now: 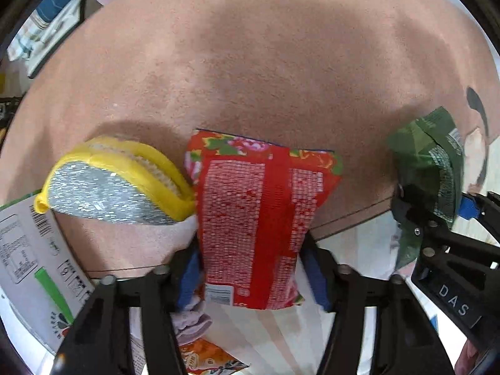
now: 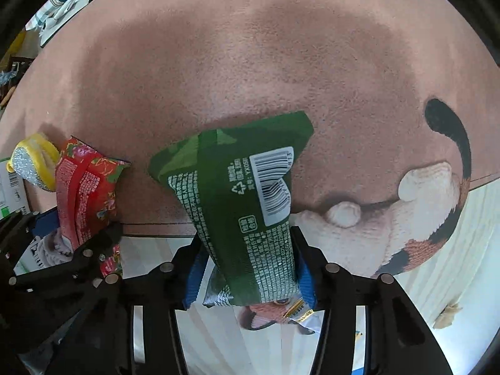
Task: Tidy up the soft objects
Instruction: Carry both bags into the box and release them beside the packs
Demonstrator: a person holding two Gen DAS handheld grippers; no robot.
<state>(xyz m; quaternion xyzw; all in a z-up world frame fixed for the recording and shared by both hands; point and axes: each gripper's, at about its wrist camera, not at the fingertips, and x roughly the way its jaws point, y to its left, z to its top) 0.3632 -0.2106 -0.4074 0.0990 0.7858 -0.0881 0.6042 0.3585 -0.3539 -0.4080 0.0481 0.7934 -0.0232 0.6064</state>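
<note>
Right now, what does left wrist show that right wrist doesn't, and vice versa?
Left wrist only: the orange snack packet low between the fingers, and the "DAS" lettering on the right gripper.

Right wrist only: the barcode side of the green packet, the cat print on the rug, and a small tan scrap on the floor.

Both: red packet, yellow-edged scrubber, white box, pink rug.

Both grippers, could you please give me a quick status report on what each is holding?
Left gripper shut on red packet. Right gripper shut on green packet. Both held above pink rug. Yellow sponge beside red packet; nothing blocking.
</note>
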